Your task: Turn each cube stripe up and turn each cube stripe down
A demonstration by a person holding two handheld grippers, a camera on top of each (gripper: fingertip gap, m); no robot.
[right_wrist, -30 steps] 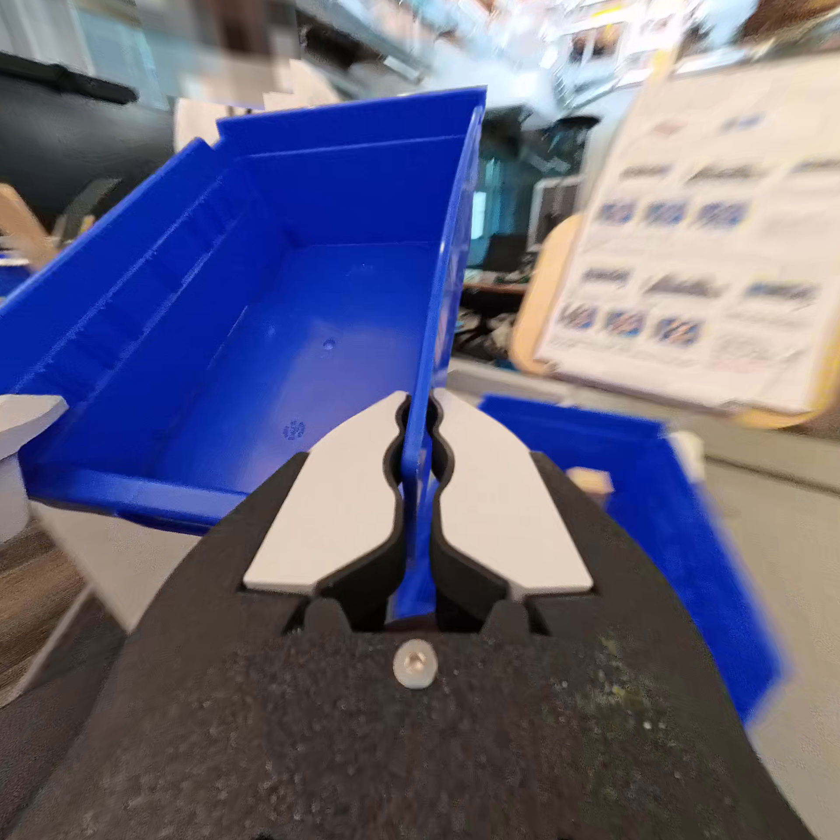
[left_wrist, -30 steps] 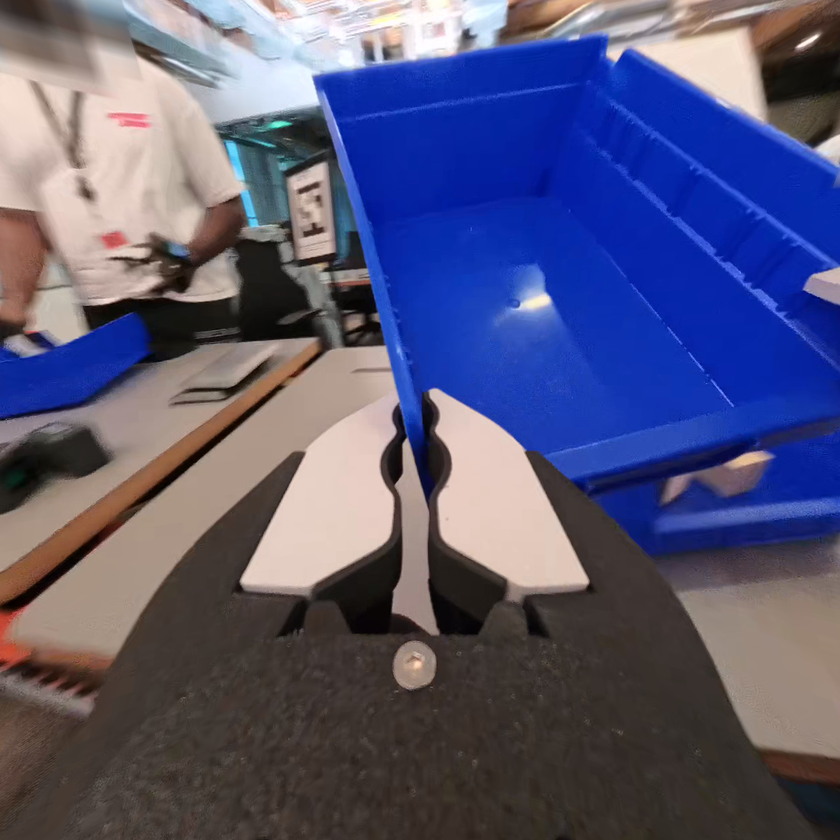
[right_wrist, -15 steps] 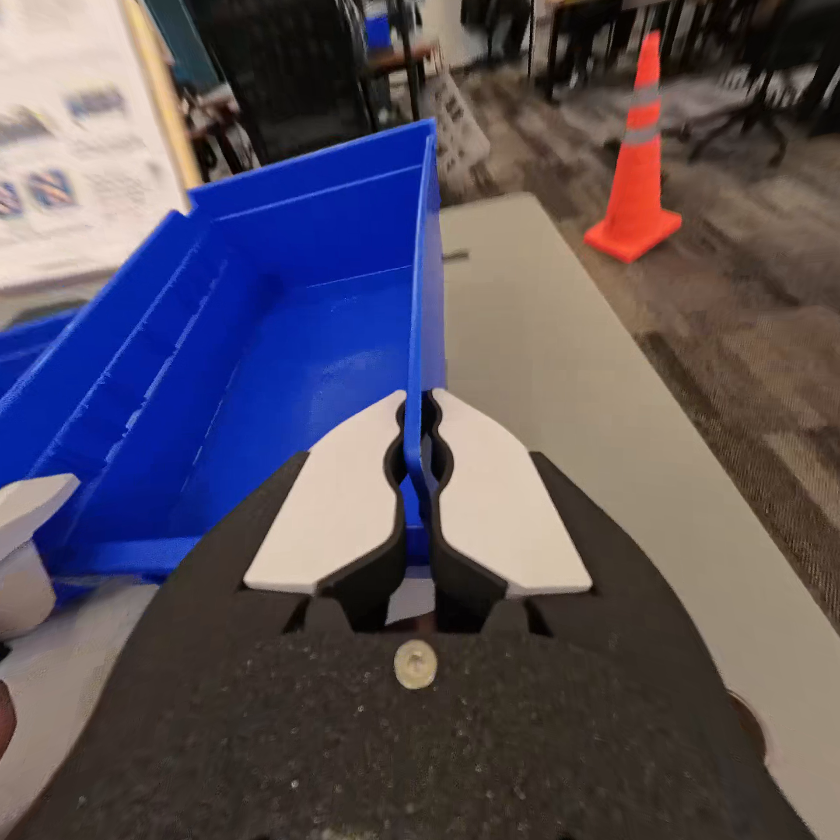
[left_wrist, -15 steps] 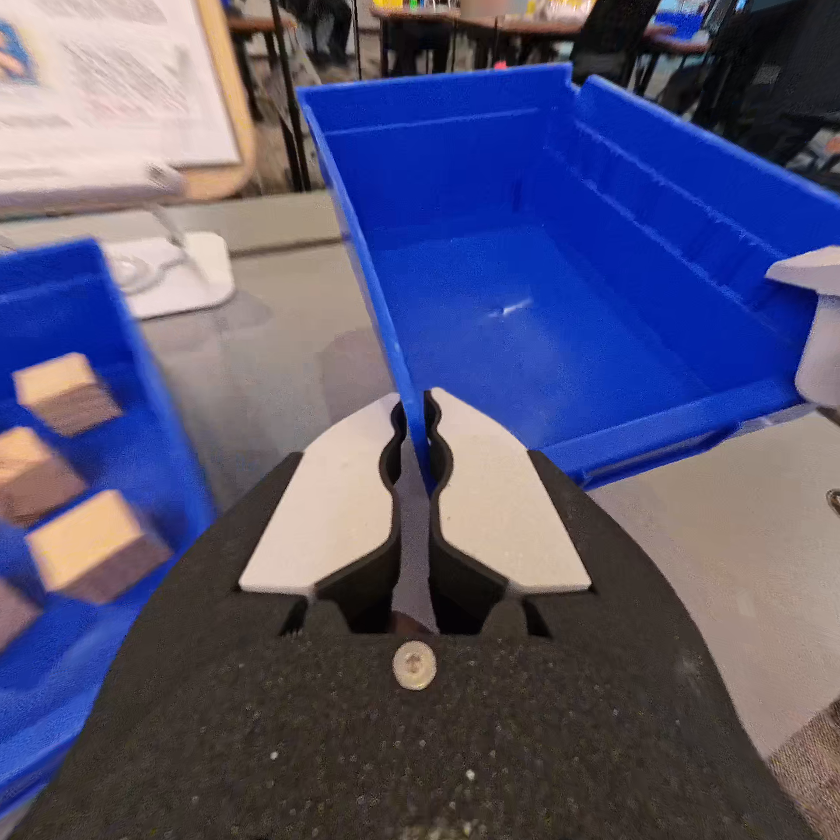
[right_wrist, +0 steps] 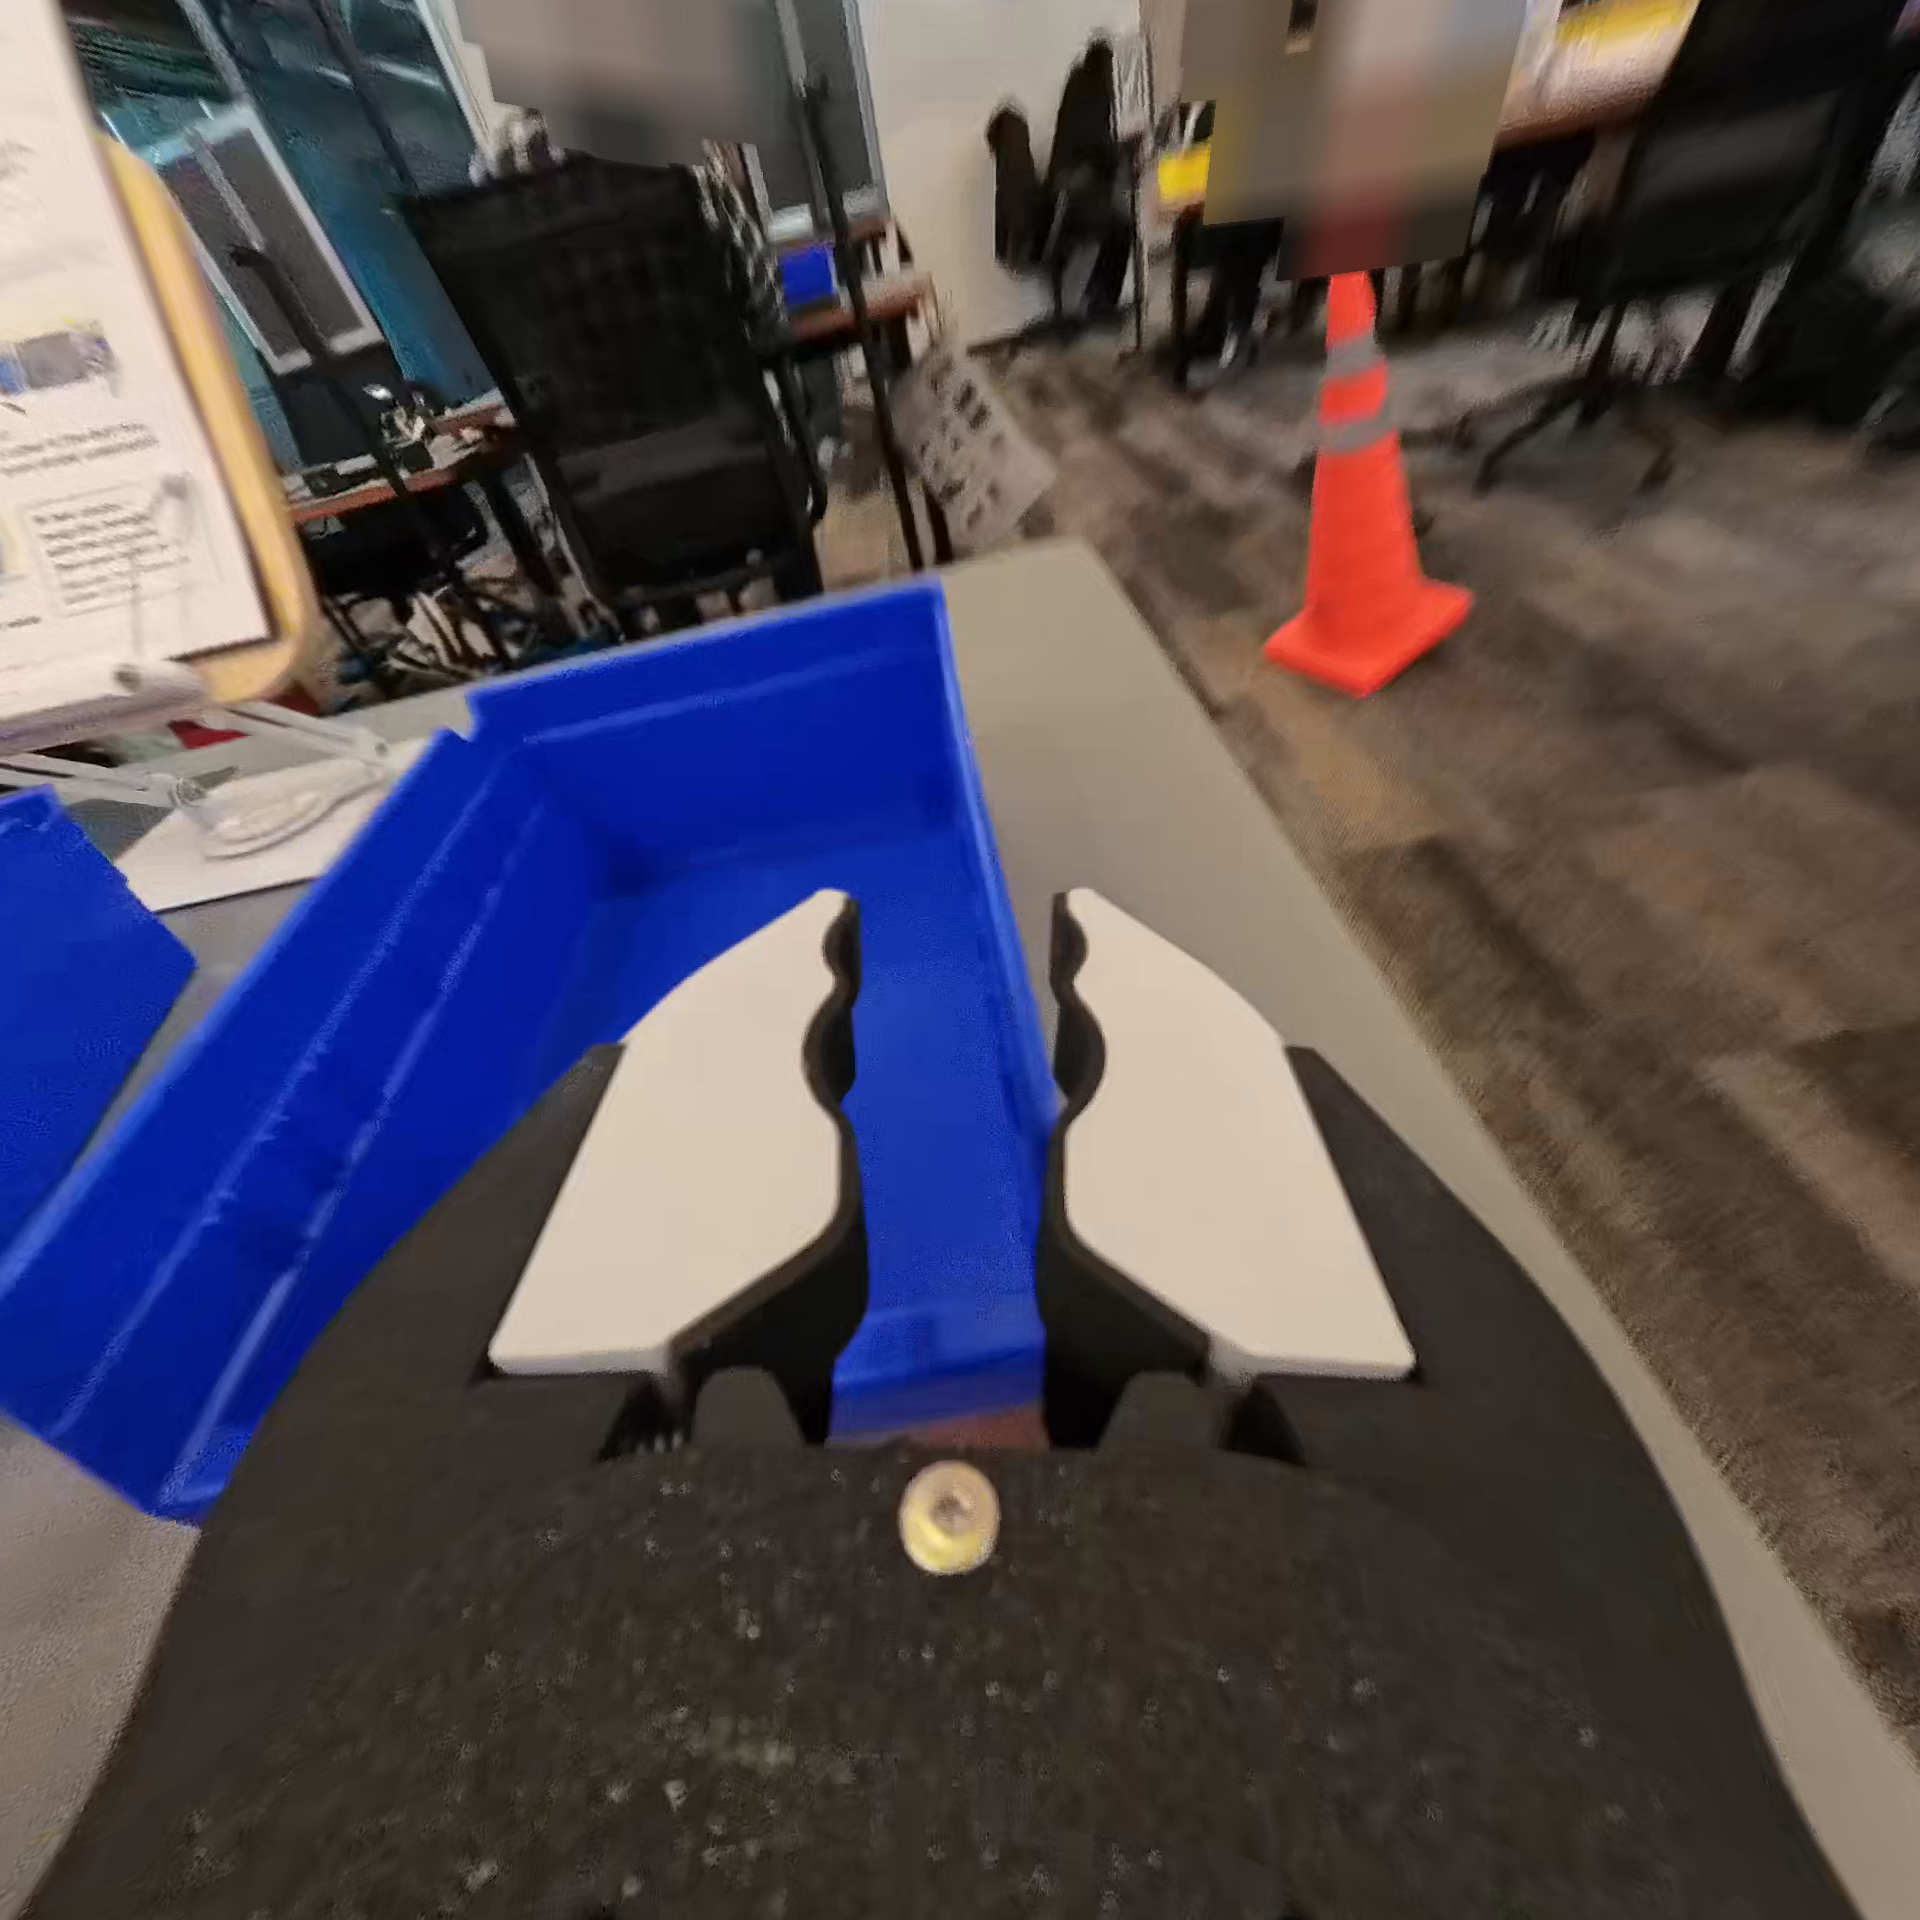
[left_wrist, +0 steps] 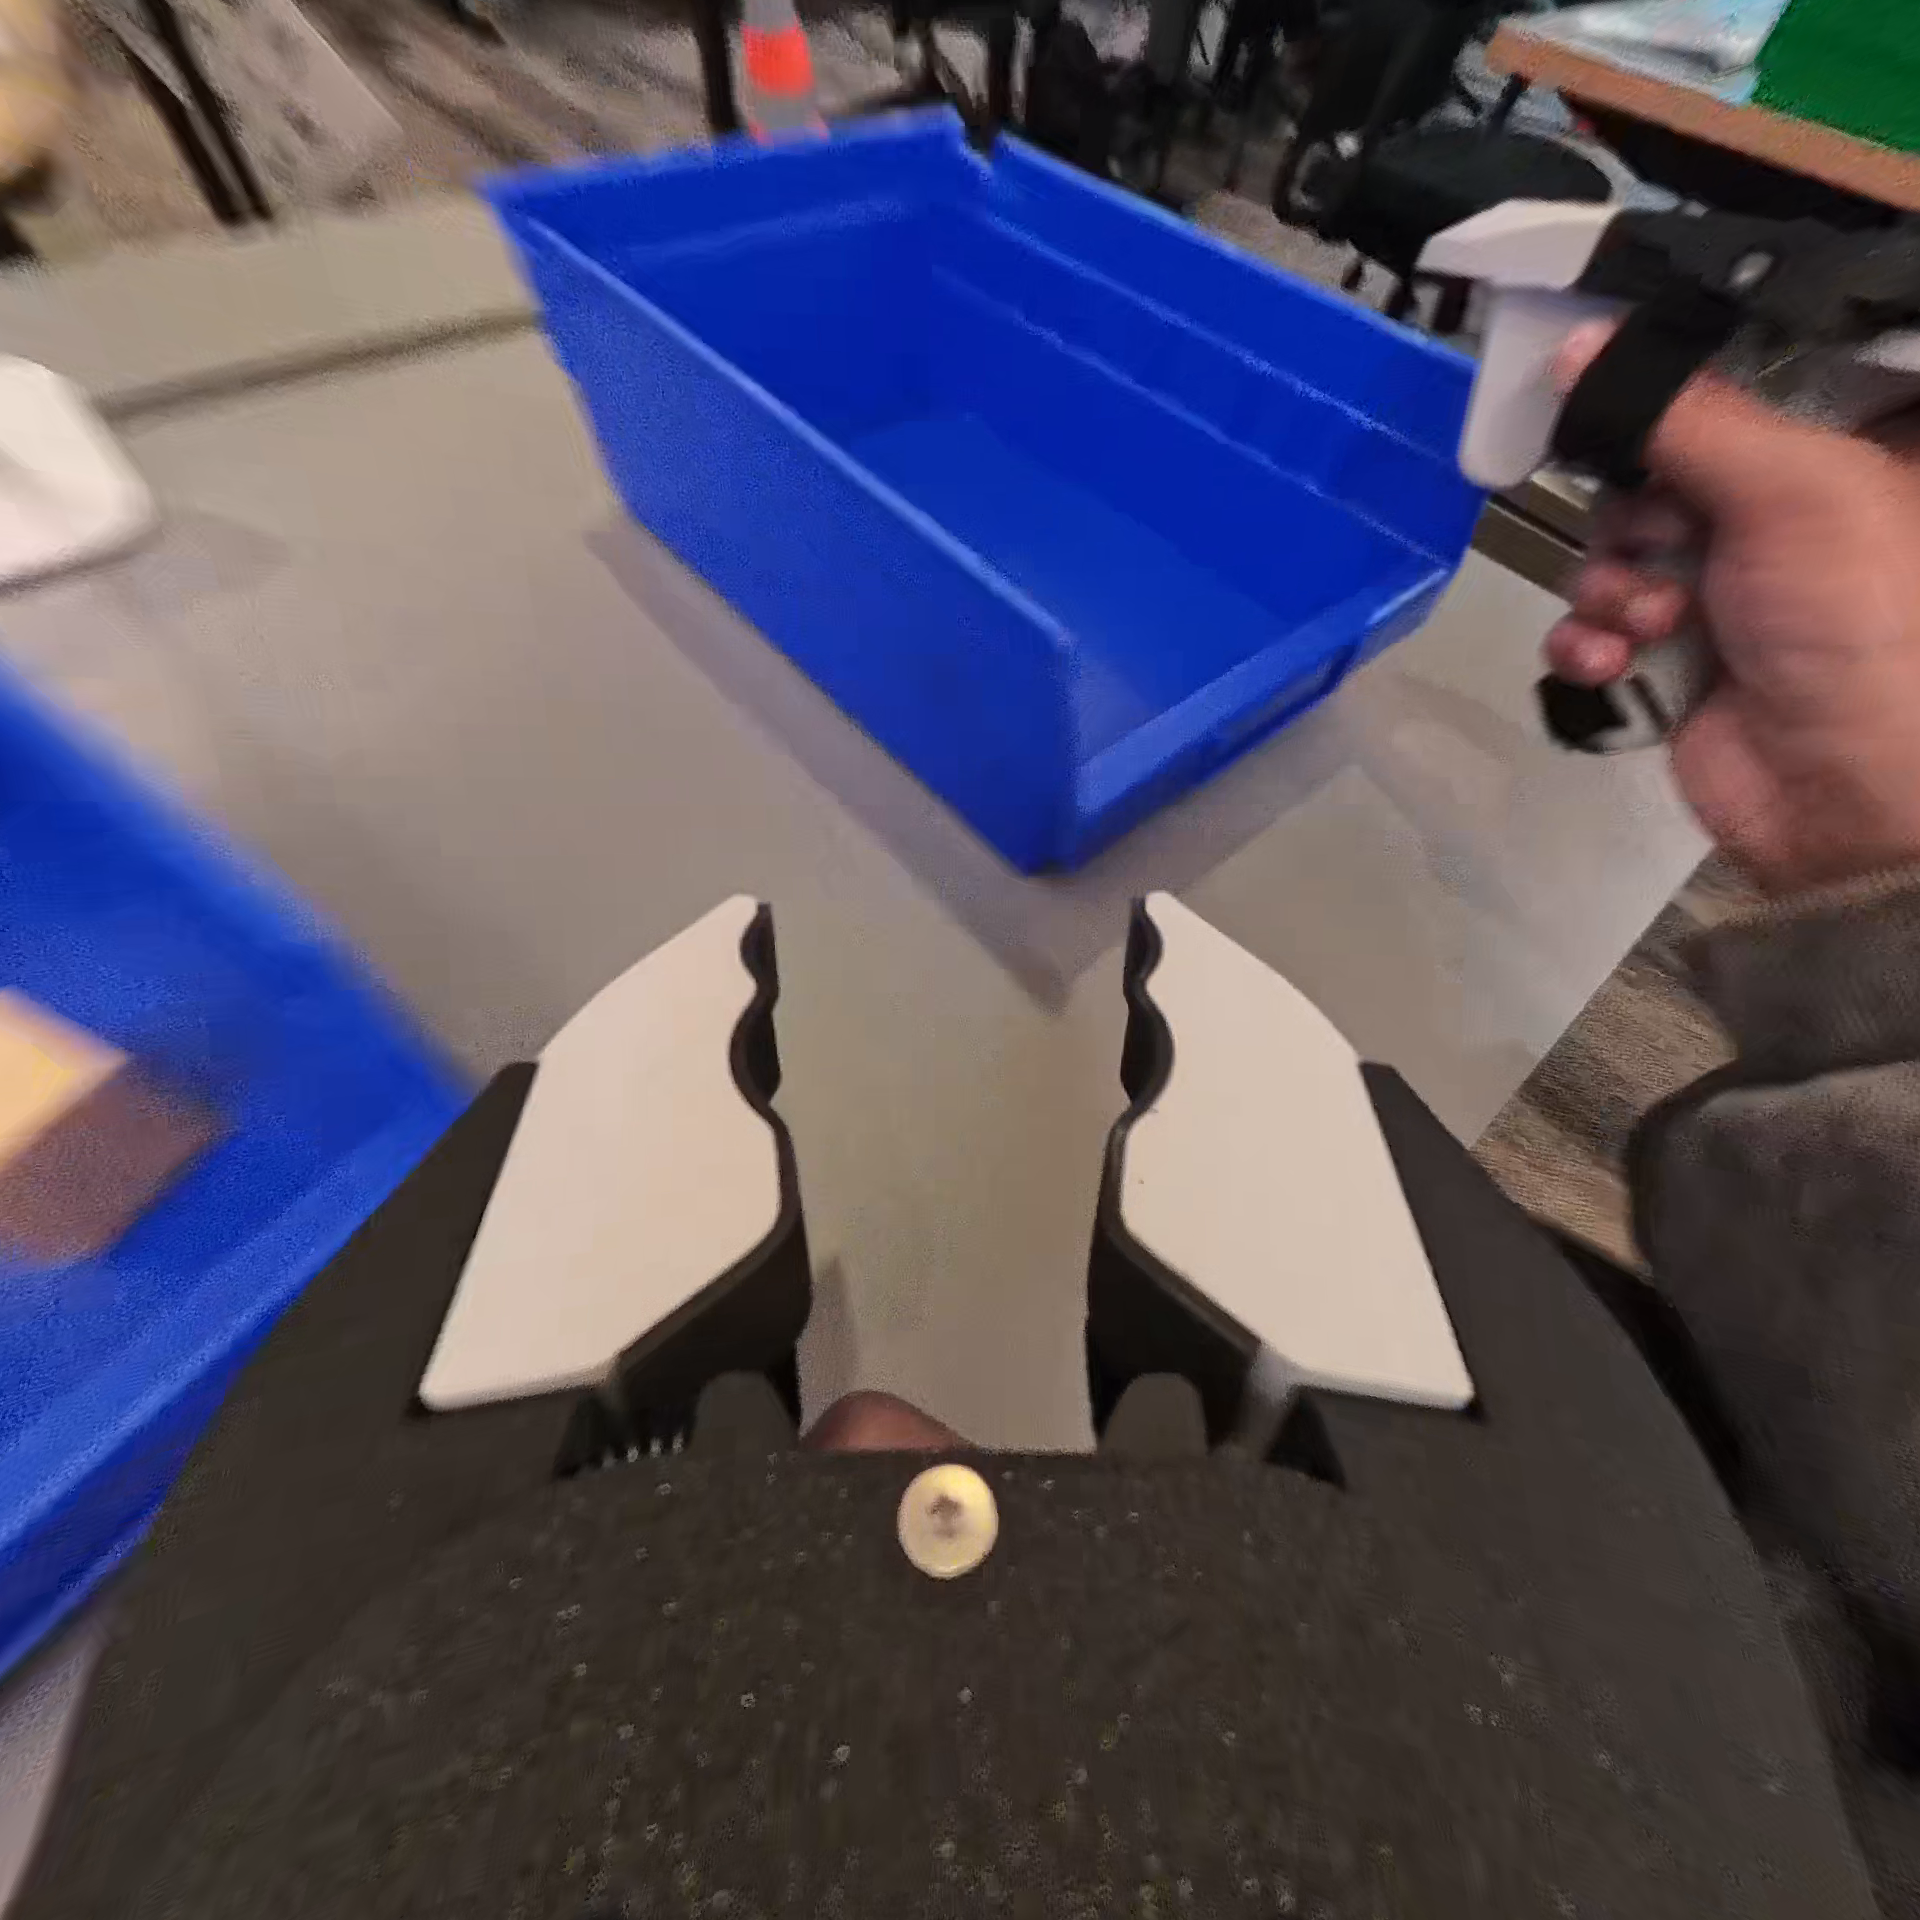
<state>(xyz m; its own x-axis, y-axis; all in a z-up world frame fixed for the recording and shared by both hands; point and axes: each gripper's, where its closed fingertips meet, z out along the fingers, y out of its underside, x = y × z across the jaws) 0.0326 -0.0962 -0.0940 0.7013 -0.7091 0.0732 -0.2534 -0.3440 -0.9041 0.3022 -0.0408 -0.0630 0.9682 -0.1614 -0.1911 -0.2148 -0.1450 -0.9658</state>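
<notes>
Now we hold both the left gripper [left_wrist: 951,914] and right gripper [right_wrist: 956,904] spread, gripping nothing, the empty bin [left_wrist: 831,436] at frame centre ready for cubes.

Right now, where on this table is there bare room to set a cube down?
The widest bare patch of grey table lies between the empty blue bin and the second blue bin holding a wooden cube. A narrower strip runs along the empty bin's right wall to the table edge. The empty bin's floor is free. The far left corner, by the white stand base, is crowded.
</notes>
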